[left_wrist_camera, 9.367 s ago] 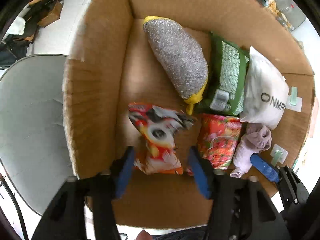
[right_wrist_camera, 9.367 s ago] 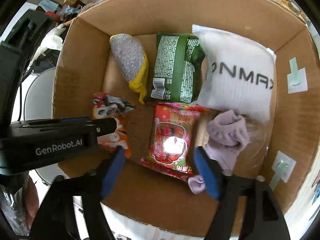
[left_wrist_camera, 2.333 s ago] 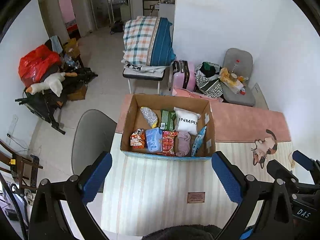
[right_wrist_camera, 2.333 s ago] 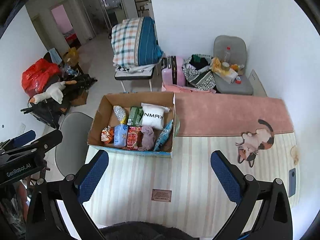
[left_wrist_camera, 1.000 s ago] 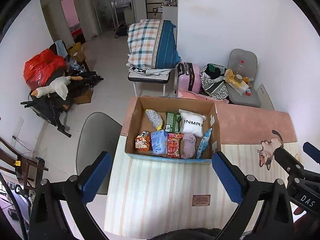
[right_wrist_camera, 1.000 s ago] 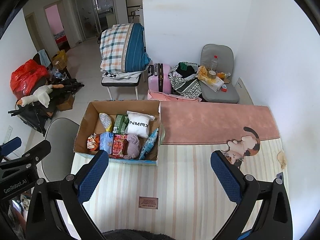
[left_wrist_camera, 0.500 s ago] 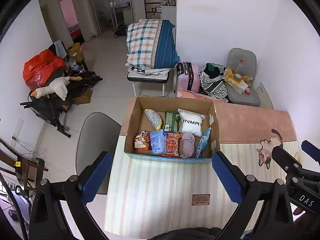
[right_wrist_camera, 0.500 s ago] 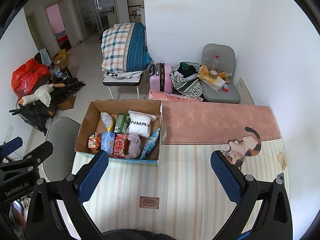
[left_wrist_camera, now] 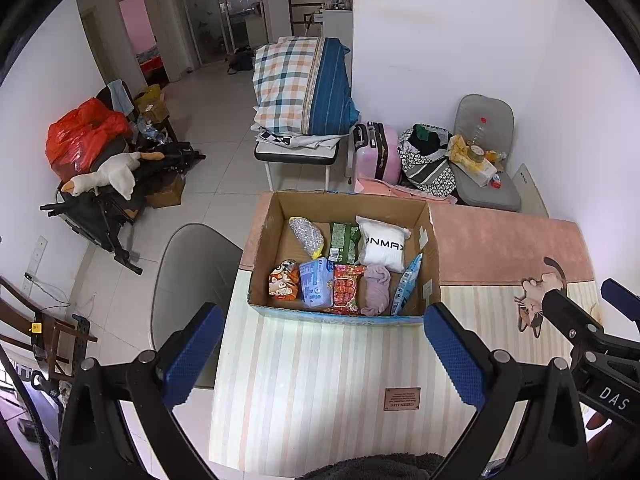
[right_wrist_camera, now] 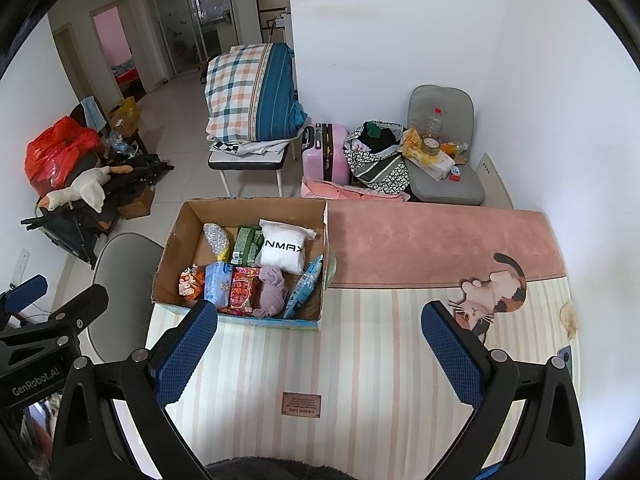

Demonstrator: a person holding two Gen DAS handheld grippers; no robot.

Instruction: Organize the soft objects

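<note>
Cardboard box point(left_wrist_camera: 342, 204) holds packets; both tongs spread, empty; phone point(right_wrist_camera: 565, 354) only in right view.

The cardboard box point(left_wrist_camera: 434, 276) sits on the table's point(left_wrist_camera: 320, 400) far left corner, soft packets point(left_wrist_camera: 316, 284) inside it.
</note>
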